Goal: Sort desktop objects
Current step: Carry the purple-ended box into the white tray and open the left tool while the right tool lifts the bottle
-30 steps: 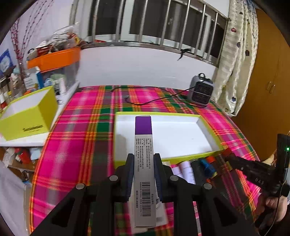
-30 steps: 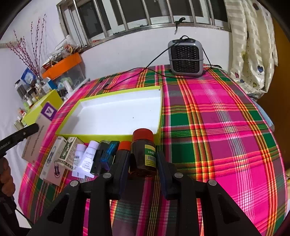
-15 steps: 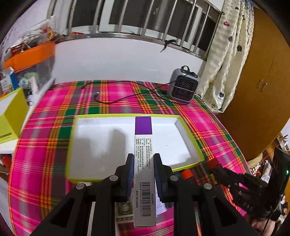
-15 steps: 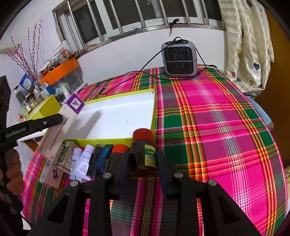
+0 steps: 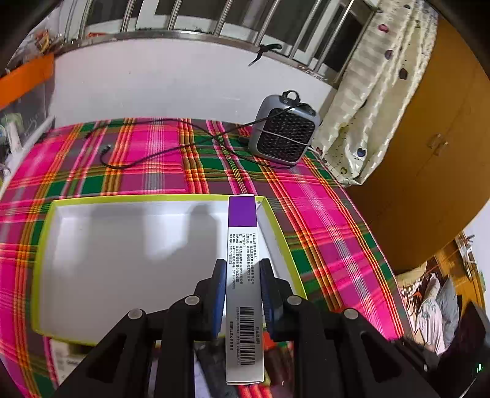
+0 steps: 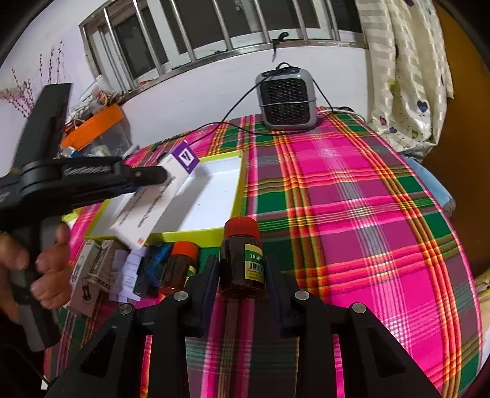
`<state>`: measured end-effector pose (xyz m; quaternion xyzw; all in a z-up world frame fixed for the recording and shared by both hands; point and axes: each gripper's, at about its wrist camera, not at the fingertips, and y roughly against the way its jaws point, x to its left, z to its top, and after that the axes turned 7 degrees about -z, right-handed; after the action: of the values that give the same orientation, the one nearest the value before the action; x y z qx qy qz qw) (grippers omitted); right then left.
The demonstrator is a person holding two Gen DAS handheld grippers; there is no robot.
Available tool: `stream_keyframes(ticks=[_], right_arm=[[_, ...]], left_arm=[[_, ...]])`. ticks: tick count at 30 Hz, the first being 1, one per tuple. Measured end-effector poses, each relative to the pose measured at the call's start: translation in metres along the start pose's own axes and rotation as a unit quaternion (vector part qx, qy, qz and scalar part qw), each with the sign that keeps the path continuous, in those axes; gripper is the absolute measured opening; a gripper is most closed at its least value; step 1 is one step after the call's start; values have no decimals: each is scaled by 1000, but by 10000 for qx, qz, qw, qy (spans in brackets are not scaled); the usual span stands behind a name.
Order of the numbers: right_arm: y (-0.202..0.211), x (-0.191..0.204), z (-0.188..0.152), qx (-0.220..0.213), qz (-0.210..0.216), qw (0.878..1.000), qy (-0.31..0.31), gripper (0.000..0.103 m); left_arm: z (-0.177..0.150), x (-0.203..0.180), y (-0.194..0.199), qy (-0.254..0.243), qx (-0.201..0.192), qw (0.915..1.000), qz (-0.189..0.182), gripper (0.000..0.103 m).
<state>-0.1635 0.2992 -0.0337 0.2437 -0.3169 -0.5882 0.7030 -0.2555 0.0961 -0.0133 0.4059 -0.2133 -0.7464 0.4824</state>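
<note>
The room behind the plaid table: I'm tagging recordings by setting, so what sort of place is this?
Most likely a lived-in home room: a wooden wardrobe, a heart-patterned cream curtain beside a barred window, and a small grey space heater on the pink-and-green plaid tablecloth.

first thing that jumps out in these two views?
The loud pink and green plaid cloth, then the white tray with the lime rim lying on it. The left tool holds a long purple-tipped box over the tray; the right tool grips a brown red-capped bottle.
</note>
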Motion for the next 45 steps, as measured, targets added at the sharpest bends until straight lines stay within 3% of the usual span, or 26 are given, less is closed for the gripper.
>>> stream_keyframes(ticks=[12,21,29,36,45], right_arm=[[-4,-15,1,-10,-101,9999,-96,32],[-6,-22,0,6,-139,9998,-127,32],[-8,-21,0,23,-157,9998,-112,32],[-7,-19,1,16,-184,9998,-83,32],[-1,-14,7,-59,-218,9997,-54,32]], left_arm=[[24,-3,-47,553,113,9984,-91,22],[22,-5,-76,817,336,9961,-24,22],[20,2,-80,1130,417,9921,-346,22],[24,-5,-74,997,353,9926,-589,29],[13,-7,-54,677,311,9947,-712,29]])
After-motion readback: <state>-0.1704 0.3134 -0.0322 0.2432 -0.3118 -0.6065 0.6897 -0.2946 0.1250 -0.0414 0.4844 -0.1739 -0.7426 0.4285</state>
